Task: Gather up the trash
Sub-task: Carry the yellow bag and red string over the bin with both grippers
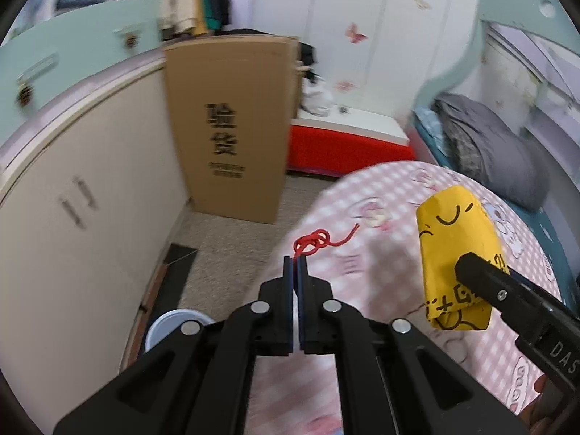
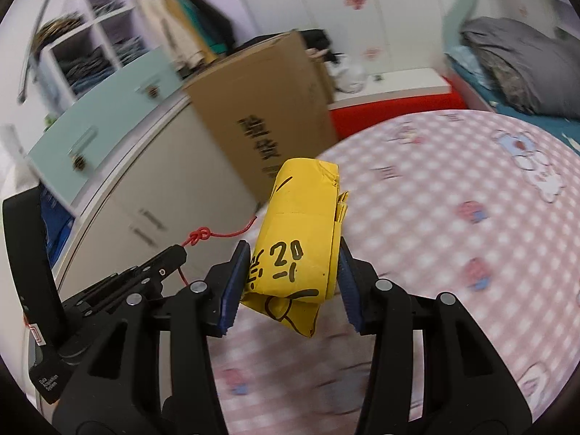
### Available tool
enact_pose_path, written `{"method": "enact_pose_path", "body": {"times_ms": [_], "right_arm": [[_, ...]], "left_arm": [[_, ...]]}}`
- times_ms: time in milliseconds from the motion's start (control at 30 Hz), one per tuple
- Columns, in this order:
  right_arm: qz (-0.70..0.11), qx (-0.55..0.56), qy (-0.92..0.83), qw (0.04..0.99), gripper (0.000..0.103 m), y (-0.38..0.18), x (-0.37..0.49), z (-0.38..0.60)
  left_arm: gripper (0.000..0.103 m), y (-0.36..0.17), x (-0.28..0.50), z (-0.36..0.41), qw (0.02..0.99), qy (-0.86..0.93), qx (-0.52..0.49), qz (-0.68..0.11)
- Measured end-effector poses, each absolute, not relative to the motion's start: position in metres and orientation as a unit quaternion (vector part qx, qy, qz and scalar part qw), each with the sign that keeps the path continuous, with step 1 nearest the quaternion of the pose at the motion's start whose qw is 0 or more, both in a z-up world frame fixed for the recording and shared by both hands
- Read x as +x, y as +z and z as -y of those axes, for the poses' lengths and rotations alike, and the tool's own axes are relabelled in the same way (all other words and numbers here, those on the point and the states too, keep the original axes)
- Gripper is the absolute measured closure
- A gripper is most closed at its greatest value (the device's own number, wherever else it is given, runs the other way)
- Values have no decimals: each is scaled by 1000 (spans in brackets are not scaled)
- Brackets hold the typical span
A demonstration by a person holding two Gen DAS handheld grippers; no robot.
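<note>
A tangled red string (image 1: 314, 242) hangs from my left gripper (image 1: 296, 262), whose blue pads are shut on its end above the edge of the pink checked bed cover (image 1: 380, 253). The right wrist view shows the same red string (image 2: 203, 235) knotted at the left gripper (image 2: 179, 252). My right gripper (image 2: 294, 253) is shut on a folded yellow paper packet (image 2: 301, 228) with black drawings, lifted above the bed. The left wrist view has that yellow packet (image 1: 455, 243) at right, with a right finger (image 1: 482, 275) in front of it.
A tall cardboard box (image 1: 232, 127) leans against the white cabinet (image 1: 90, 199) on the left. A white bin (image 1: 174, 326) stands on the carpet below the left gripper. A red-sided platform (image 1: 344, 145) and grey bedding (image 1: 496, 145) lie beyond the bed.
</note>
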State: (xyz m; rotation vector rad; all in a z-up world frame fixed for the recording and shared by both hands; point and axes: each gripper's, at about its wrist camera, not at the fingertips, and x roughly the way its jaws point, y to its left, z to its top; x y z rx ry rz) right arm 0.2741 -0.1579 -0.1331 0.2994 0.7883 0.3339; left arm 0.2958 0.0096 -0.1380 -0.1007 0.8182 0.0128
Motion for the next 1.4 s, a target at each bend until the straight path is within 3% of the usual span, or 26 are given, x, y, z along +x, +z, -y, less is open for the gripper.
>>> {"method": "enact_pose_path", "body": {"times_ms": [333,733,1267,1300,1333,1400], "right_arm": [[-404,98,238,878,57,-139,249,48],[-453,47,281,845,57,-192,248,-50],[-472,43,246,846,56,-232,280,-60],[-472,45,245,846,56,-234,281,-59],[-472,45,243,846,56,-234,280,-58],[-473,45,244,846,56,-235,280,-57]], "left_arm": [[101,-136,234,-103,918,89,-61,-381],[101,-178,209,-191,893,154,-88,-413],[99,-239,245,-232,859,188,-116,-462],[98,-241,248,-233,856,189,-119,-466],[88,-244,251,-235,852,186,-125,-473],[56,-247,255,-235,846,191,-128,-481]]}}
